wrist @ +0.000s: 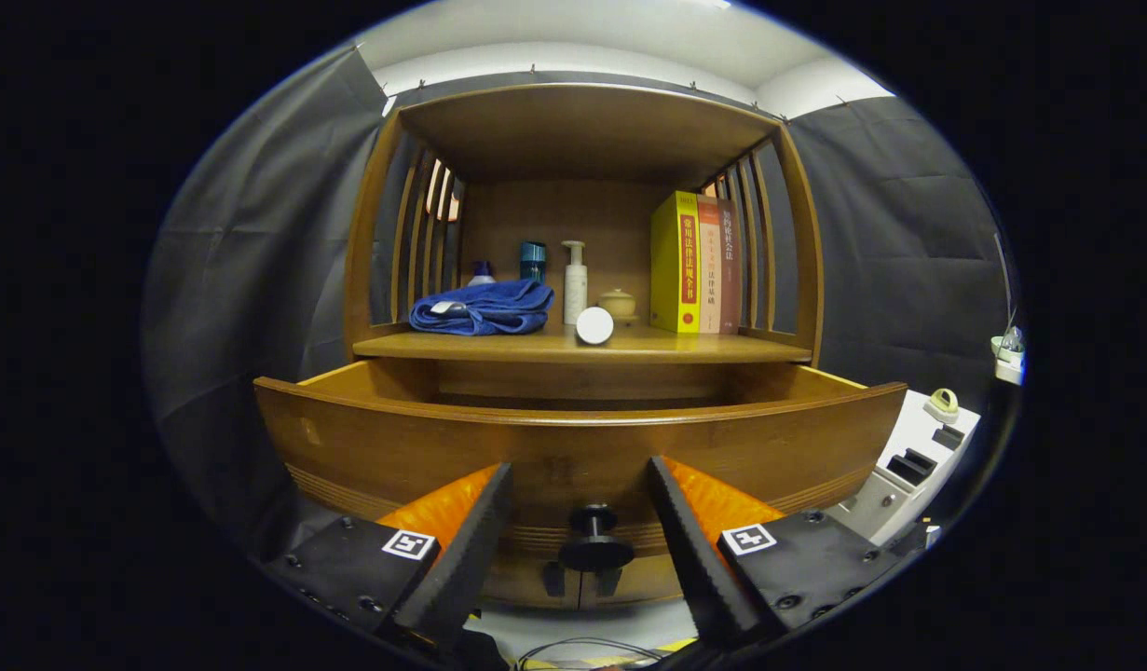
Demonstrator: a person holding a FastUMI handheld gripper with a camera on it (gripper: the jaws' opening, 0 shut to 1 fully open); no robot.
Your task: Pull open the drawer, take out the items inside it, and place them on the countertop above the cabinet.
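Fingers: I have the gripper (580, 522) spread wide, gripping nothing; one finger (466, 550) at 7 o'clock and the other at 5 o'clock of the knob.
Knob: one dark round knob (593, 540) sits between my fingers, apart from both. It looks rigid and small, the natural hold for pulling; a pinch across its stem should hold better than one on the rounded cap, which may slip.
Drawer: one wooden drawer (396, 447), already pulled out toward me, its curved front just ahead of the fingers. I judge it stiff and fairly heavy, sliding rather than lifting.
Drawer contents: hidden behind the front panel from this low angle, so I cannot count or name them, nor tell how they will handle. I would need to rise above the rim to see.
Countertop: the ledge (722, 349) at 12 o'clock beyond the drawer, bare at its right end, which I judge the easiest drop spot.
On the countertop, counted: one folded blue towel (484, 308) at 11 o'clock, soft; one white round item (594, 325) at the front edge; one white pump bottle (575, 282); one teal container (533, 261); one small lidded jar (618, 303); a bottle top behind the towel.
Books: three upright books (696, 264) at 1 o'clock, stiff, touching each other.
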